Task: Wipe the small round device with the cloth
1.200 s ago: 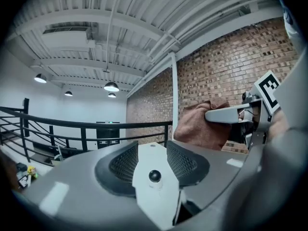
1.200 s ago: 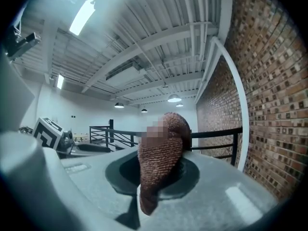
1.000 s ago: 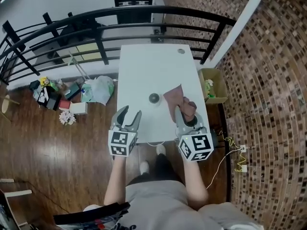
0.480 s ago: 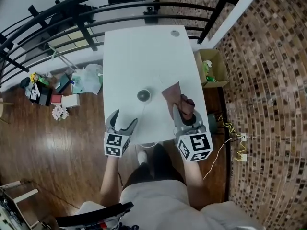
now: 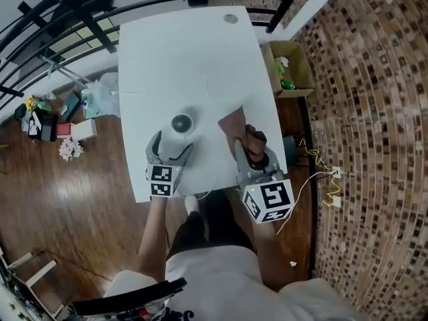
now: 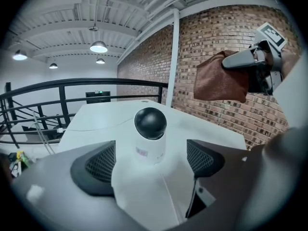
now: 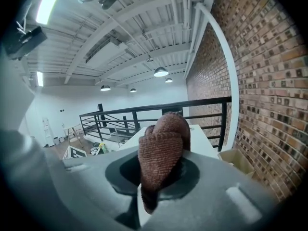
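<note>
White tabletop (image 5: 187, 52) on a mezzanine, with black railing (image 5: 80, 12) behind and a brick wall (image 5: 374, 112) to one side. The small round device (image 6: 150, 131), a white cylinder capped with a glossy black dome, stands upright near the table's front edge, directly between the spread jaws of the left gripper (image 5: 172, 146). Those jaws have just been opening and bracket the device without either pad touching it. The right gripper (image 7: 156, 174), near it on the right, is clamped on a rust-brown knitted cloth (image 7: 162, 148), which bulges ahead of the jaws in a bunched fold.

The step in hand looks to be steadying the device before the wipe. Doing it well probably means closing the left jaws low on the white body, squarely and gently, since the smooth casing could slip or tip, and leaving the dome clear. The cloth's bunched front, not the hard jaw tips, should meet the dome. Light strokes around it would do while the left gripper holds the base against the table.
</note>
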